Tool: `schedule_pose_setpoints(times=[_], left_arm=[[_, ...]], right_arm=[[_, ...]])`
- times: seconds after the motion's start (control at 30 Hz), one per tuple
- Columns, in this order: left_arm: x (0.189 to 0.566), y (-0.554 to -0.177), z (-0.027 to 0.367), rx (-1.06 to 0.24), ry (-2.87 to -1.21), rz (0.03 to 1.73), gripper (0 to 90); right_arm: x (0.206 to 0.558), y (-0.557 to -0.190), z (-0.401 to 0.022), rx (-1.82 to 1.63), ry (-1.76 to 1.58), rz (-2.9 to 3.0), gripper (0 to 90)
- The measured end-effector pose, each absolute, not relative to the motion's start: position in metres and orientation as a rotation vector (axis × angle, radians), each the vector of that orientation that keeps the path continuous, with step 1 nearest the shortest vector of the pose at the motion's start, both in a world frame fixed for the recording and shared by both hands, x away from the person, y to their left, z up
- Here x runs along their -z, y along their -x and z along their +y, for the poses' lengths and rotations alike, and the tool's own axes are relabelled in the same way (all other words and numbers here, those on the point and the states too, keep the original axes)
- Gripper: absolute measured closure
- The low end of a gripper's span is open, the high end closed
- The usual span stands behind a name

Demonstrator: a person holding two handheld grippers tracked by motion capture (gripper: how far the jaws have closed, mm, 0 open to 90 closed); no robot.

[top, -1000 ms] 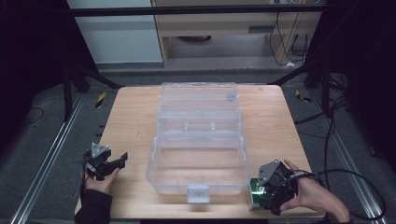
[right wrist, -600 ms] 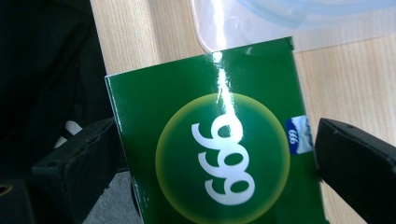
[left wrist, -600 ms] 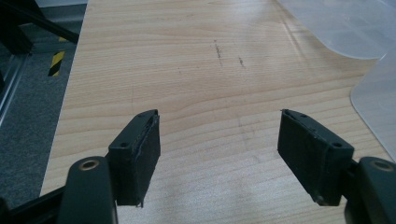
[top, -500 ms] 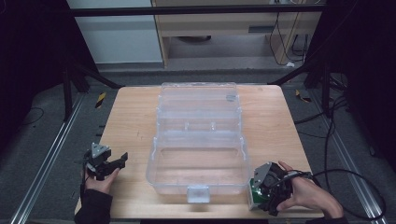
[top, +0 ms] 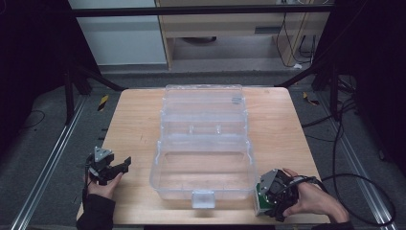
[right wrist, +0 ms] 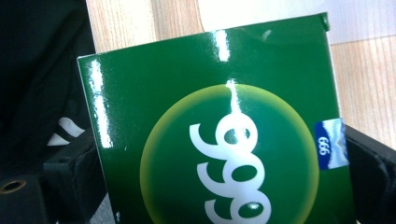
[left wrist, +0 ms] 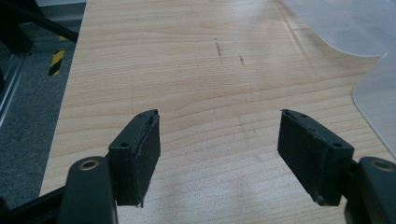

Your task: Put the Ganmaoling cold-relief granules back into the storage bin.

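Across the middle of the wooden table (top: pixel 129 124) sits a big clear plastic box (top: pixel 203 165), lid thrown back flat towards the far edge, so the open tub is nearer the person and the lid (top: pixel 203 103) lies beyond it; a small latch tab (top: pixel 203 198) hangs at the front wall. From where I stand the tub looks bare inside. Off to the near right corner, just beside the box's front corner, the right gripper (top: pixel 268 196) is clenched on a glossy green carton (right wrist: pixel 219 140), which sits low over the table edge; the right hand (top: pixel 311 201) wraps the tool from behind. Up close in the right gripper view, the carton carries a yellow-green disc with white "999" on it and a small blue label (right wrist: pixel 330 143) at one side, a black jaw pressed against either edge. Over at the near left, well apart from the box, the left gripper (left wrist: pixel 219 149) rests low above bare wood, jaws spread wide with nothing between them, and the left hand (top: pixel 103 184) grips it from below.
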State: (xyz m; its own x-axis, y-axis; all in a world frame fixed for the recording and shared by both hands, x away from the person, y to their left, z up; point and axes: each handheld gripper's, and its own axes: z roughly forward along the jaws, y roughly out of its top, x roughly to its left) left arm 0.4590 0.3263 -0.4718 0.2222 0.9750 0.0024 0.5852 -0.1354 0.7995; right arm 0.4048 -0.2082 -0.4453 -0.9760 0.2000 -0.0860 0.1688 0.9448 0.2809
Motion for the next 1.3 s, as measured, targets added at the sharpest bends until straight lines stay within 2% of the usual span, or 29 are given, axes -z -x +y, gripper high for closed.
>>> schedule_pose_setpoints(times=[0.3, 0.77, 1.3], left_arm=[[0.472, -0.459, 0.326, -0.724, -1.817, 1.444, 29.3], [0.472, -0.459, 0.326, -0.720, -1.820, 1.442, 29.3], [0.472, -0.459, 0.325, -0.719, -1.822, 1.445, 29.3]], right_arm=[[0.441, -0.403, -0.214, -0.437, -0.360, 2.998, 15.4], [0.430, -0.398, -0.225, -0.457, -0.449, 2.983, 16.1], [0.385, -0.395, -0.251, -0.562, -0.541, 2.847, 16.0]])
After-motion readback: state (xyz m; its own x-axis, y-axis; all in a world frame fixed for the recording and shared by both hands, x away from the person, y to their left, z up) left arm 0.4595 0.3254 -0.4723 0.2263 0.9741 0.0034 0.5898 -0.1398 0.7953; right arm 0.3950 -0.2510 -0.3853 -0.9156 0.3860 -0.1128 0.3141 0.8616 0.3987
